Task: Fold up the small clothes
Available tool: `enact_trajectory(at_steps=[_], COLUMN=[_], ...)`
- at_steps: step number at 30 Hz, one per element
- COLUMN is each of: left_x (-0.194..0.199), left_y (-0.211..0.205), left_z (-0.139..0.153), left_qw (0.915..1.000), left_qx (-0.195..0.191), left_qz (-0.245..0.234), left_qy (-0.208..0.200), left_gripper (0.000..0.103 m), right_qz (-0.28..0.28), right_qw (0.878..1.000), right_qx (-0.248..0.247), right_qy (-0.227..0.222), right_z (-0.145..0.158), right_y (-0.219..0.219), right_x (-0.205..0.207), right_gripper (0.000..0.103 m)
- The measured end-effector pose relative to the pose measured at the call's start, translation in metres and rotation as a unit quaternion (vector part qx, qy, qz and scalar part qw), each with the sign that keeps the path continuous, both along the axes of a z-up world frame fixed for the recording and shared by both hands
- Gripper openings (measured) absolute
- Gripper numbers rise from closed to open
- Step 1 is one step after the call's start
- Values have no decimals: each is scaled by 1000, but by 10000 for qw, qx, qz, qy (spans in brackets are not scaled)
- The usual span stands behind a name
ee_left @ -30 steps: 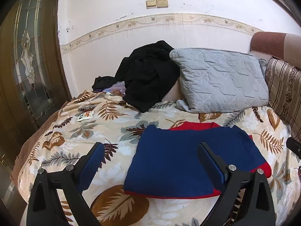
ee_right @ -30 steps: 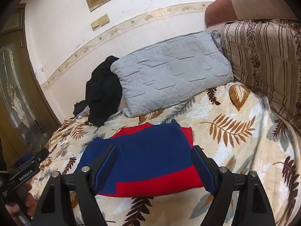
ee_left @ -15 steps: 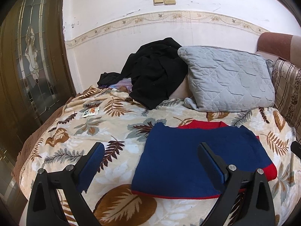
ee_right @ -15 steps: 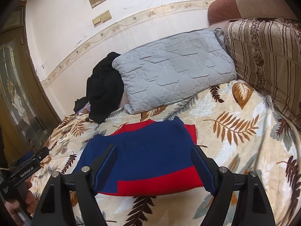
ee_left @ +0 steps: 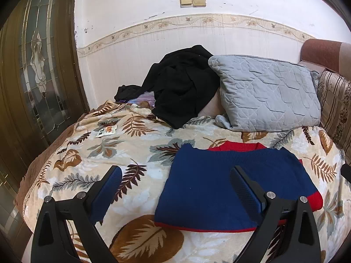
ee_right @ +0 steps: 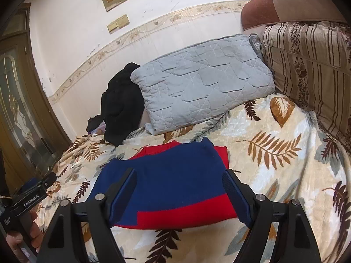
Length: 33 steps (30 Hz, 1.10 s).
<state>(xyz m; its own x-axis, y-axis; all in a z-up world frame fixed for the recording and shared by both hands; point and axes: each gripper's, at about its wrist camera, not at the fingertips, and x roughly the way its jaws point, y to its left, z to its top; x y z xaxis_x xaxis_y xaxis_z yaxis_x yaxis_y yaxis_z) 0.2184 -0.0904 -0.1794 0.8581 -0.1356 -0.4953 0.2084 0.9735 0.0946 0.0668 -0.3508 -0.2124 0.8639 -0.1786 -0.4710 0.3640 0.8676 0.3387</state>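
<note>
A folded blue and red sweater (ee_left: 221, 184) lies flat on the leaf-print blanket (ee_left: 122, 149). In the right wrist view the same sweater (ee_right: 175, 184) shows a red band along its near edge. My left gripper (ee_left: 176, 177) hovers open above the sweater's left edge, nothing between its fingers. My right gripper (ee_right: 179, 182) also hangs open over the sweater's near half, holding nothing. The left gripper's body (ee_right: 28, 199) and the hand holding it appear at the left edge of the right wrist view.
A grey quilted pillow (ee_left: 267, 94) leans at the back, with a heap of black clothing (ee_left: 182, 83) beside it. A striped cushion (ee_right: 311, 65) stands at the right. A small packet (ee_left: 106, 130) lies on the blanket at the left. A wooden glass door (ee_left: 35, 65) borders the bed.
The left wrist view has shifted a little, so the sweater sits further right in it. The right gripper has kept still. Both stay open.
</note>
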Motion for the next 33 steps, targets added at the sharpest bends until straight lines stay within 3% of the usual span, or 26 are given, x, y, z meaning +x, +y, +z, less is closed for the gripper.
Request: enact_trajectory(at_steps=[33], left_x=[-2], left_y=[-1], left_z=[2], left_qw=[10000], left_qx=[-15], left_qz=[-11], left_qy=[-29], left_gripper=[98], right_qz=[152], right_qw=[9999], right_qx=[-56], right_qy=[-9], right_z=[4], right_y=[6], right_x=[2], right_gripper=[83])
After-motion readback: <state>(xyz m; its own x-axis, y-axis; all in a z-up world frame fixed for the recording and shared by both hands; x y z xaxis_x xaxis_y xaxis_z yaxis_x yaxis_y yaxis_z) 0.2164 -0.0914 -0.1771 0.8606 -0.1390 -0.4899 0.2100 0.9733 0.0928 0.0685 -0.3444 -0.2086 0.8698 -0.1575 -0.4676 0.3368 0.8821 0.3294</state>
